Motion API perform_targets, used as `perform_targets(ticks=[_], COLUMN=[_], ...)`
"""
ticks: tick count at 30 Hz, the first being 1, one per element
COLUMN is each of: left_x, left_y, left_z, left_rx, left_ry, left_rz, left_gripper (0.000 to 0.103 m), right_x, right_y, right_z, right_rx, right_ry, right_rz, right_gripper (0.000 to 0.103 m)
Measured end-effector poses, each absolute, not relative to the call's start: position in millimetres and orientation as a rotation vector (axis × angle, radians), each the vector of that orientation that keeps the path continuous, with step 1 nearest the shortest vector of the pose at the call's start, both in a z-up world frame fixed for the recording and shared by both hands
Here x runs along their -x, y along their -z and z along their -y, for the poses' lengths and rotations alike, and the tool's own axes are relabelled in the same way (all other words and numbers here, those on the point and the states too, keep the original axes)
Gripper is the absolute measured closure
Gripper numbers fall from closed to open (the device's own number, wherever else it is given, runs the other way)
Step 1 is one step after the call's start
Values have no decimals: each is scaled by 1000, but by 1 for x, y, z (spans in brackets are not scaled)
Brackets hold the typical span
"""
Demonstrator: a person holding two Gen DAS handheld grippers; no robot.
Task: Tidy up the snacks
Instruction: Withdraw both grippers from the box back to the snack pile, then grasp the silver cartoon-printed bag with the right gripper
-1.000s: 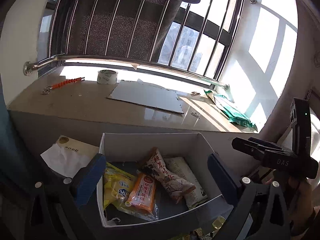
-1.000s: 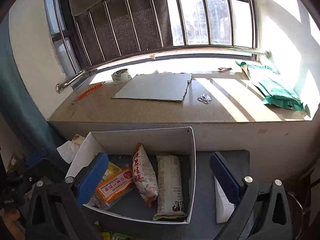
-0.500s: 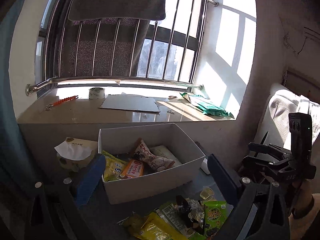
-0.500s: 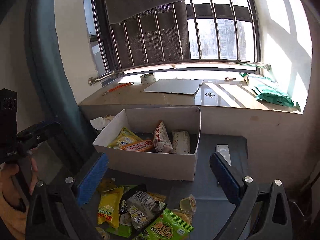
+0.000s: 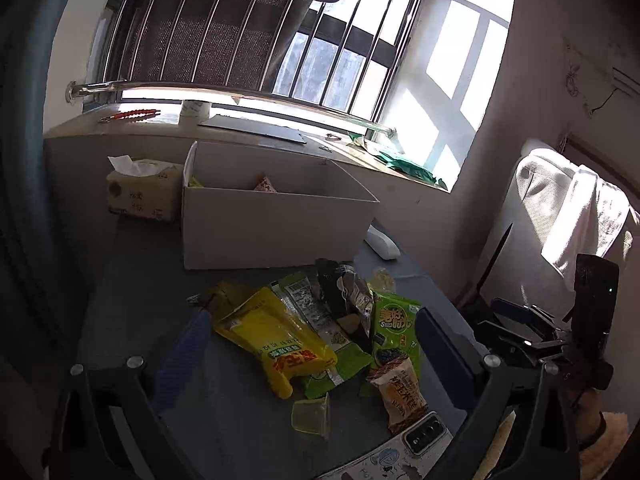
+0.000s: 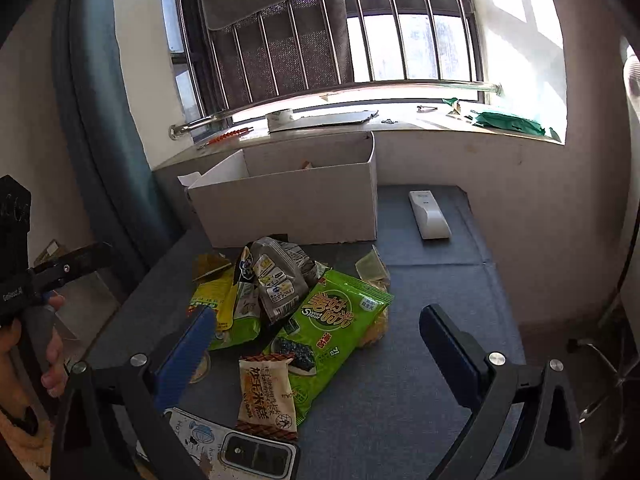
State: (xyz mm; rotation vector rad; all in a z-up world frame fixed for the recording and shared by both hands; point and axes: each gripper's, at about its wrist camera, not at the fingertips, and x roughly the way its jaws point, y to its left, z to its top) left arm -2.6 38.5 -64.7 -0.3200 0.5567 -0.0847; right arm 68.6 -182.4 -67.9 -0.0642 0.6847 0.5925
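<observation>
- Two claws, the left claw [image 5: 312, 356] and the right claw [image 6: 316, 344], are hanging wide open and gripping nothing, apparently poised to pick.
- The snack pile [image 6: 296, 312] is lying loose on the tabletop [image 6: 420, 360], between each claw's spread fingers.
- The white box [image 6: 296, 208] is standing beyond the pile, already holding some packets.
</observation>
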Motion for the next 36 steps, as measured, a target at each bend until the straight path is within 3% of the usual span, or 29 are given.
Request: perform_targets(ticks=[20, 29, 31, 32, 35, 36], left_x=[19, 23, 23, 22, 21, 21], left_y=[77, 87, 91, 92, 96, 96], left_z=[-43, -64, -67, -68, -69, -69], left_rx=[293, 333, 342, 346, 345, 342], left_ry=[51, 15, 10, 11, 5, 5], left_rz=[-566, -583, -589, -595, -606, -608], left_gripper=[0, 0, 0, 0, 0, 0], right_x=[-100, -144, -150, -152, -153, -152], right_y=[101, 134, 139, 139, 128, 122], right_z=[60, 26, 31, 34, 50, 58], right_rx=[246, 314, 276, 257, 173, 144], right_ry=[-527, -387, -404, -430, -465, -465], right_rz=[-755, -888, -924, -938, -929, -906], right_gripper=[0, 0, 13, 39, 59, 60])
